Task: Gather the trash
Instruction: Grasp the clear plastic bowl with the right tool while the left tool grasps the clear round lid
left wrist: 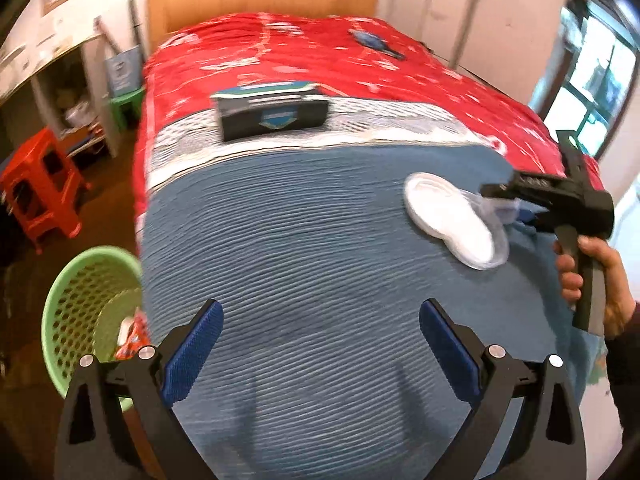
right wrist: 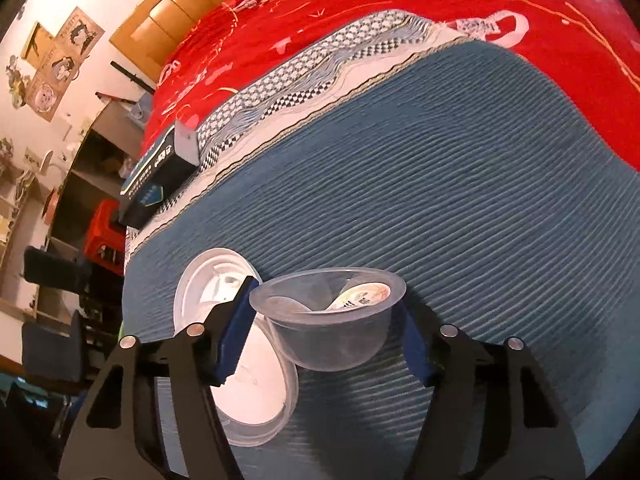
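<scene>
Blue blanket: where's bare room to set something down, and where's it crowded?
Free: the wide blue blanket stretch between the open left gripper, the dark box on the patterned band and the white lid. Crowded: its right side, where the right gripper straddles the clear cup beside the lid.

A bed (left wrist: 280, 240) carries a dark box (left wrist: 272, 114), white lids (left wrist: 448, 216) and a clear cup (right wrist: 326, 318).

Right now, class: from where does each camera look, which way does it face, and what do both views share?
Left wrist: above the bed's foot, facing the headboard; shows the open left gripper, the right gripper and hand.
Right wrist: low over the blue blanket; right gripper around a clear cup.
Shared: cup, white lid, dark box.
</scene>
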Tool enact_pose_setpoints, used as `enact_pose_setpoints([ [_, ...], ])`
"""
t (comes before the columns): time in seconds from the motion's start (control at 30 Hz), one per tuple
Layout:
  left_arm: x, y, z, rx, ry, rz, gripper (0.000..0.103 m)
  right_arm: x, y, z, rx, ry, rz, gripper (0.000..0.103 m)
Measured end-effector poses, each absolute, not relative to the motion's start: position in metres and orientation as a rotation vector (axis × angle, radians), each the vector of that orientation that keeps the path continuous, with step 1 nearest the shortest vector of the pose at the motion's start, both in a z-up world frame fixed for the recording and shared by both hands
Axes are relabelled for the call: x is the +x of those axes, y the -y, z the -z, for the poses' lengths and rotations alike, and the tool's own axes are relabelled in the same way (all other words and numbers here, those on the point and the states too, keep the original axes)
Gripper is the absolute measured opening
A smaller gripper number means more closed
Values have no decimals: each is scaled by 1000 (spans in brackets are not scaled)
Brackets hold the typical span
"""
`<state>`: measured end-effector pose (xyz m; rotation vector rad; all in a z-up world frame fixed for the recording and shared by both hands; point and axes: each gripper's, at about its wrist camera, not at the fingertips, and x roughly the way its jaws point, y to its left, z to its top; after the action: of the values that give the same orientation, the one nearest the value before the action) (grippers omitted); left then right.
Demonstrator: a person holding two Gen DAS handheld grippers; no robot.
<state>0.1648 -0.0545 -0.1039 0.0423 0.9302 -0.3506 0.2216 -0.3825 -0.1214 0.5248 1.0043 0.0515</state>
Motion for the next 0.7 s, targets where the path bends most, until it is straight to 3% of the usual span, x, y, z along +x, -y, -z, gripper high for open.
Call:
enact_pose_setpoints([
  [0.7,199,211,119,378,-886,716,96,168,420,69,465,-891,-76,65],
])
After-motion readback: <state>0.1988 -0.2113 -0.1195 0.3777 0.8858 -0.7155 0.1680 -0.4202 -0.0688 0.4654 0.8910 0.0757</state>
